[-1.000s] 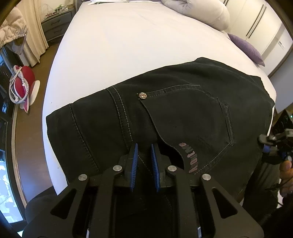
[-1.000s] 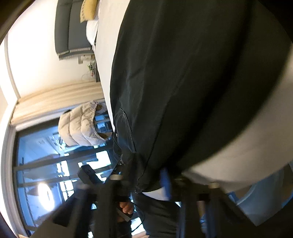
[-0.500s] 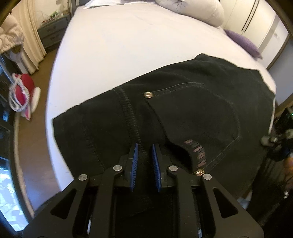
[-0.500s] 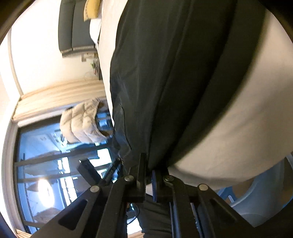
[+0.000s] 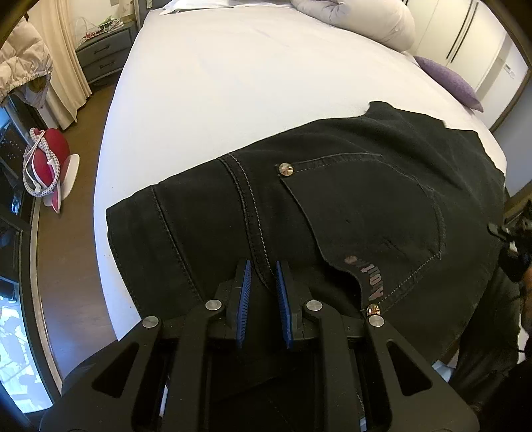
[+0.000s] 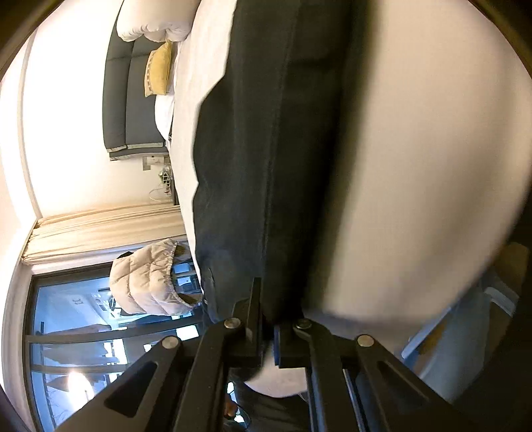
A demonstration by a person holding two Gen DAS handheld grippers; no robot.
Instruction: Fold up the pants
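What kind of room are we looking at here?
Almost certainly a bedroom in a home. A wide bed with a white sheet fills the view, a grey padded headboard stands at its far end, and a grey bedside drawer unit sits beside it. Black denim pants lie on the bed.

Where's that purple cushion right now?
In the left wrist view, the purple cushion lies at the far right edge of the white bed, beyond the black pants and just past the big pale pillow.
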